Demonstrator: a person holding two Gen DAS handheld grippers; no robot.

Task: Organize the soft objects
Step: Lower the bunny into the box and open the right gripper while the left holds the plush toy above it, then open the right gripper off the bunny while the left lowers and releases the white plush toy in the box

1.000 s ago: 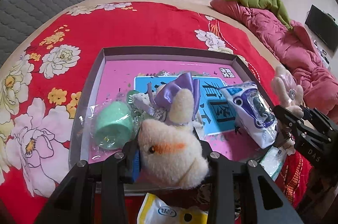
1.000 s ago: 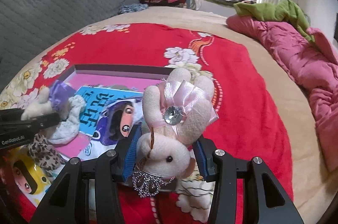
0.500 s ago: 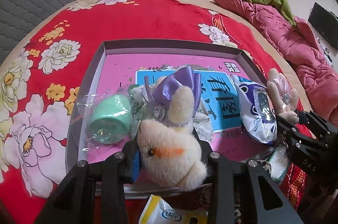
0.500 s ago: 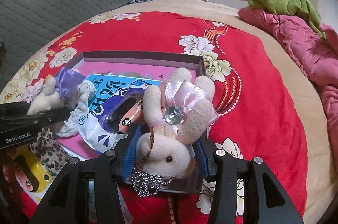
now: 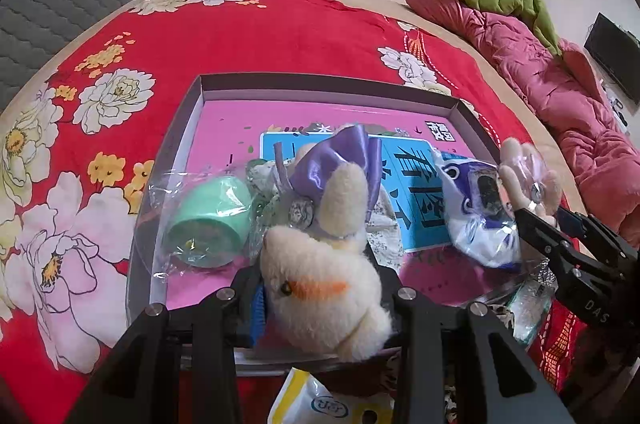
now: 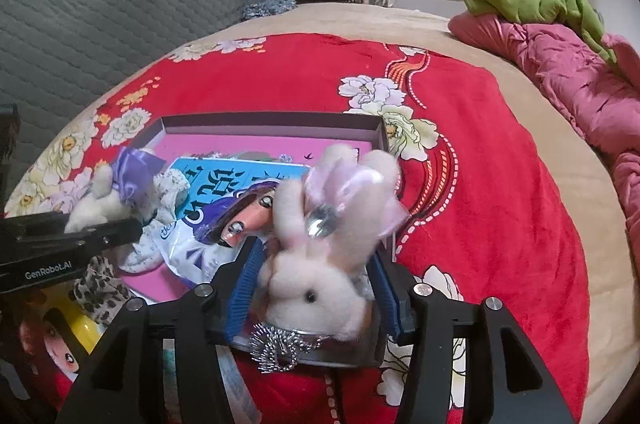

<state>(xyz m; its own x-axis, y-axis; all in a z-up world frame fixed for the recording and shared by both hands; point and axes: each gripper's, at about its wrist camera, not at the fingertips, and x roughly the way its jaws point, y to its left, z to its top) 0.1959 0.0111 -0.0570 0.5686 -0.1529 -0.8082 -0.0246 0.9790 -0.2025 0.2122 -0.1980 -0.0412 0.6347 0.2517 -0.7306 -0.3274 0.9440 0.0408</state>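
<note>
Two plush rabbits hang over the pink-lined box [image 5: 460, 109]: the right hand-held gripper [image 6: 314, 294], clamped a second ago, is opening around the pink-bowed rabbit [image 6: 320, 280], likely releasing it; the left hand-held gripper [image 5: 326, 298] still grips the purple-bowed rabbit [image 5: 324, 288].

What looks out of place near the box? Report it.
A yellow packet lies outside the box, below its near wall, not yet sorted in. The pink-bow rabbit sits between the right gripper pads at the box's near right corner as its jaws are opening. Nothing looks spilled or damaged.
</note>
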